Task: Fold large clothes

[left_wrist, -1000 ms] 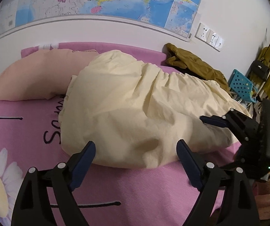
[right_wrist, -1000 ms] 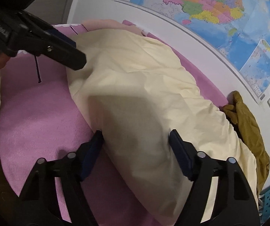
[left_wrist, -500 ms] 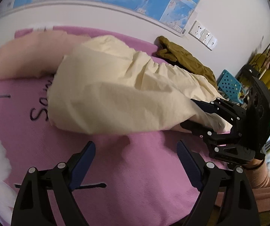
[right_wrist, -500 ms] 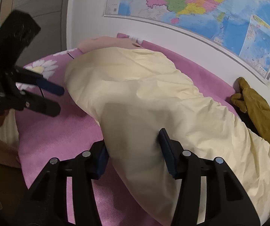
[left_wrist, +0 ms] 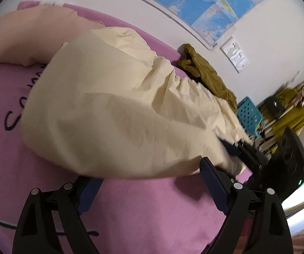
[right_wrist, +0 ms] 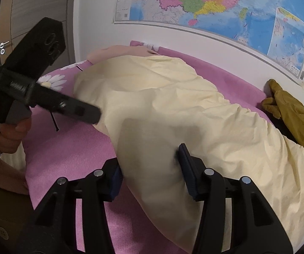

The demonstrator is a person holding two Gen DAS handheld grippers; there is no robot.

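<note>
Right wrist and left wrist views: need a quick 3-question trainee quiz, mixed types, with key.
1. True or false: the left gripper is shut.
2. The bedspread under the cream cloth is: A green, B pink, C grey.
3. What sits between the pads of the right gripper?
Key: 1 false, its pads stand wide apart. 2 B. 3 the cream cloth; the jaws have just been closing on it.

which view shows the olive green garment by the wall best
The left wrist view: the olive garment lies crumpled against the wall behind the cream cloth, nearly all of it visible. In the right wrist view it sits at the right edge, its lower part cut off by the frame.
</note>
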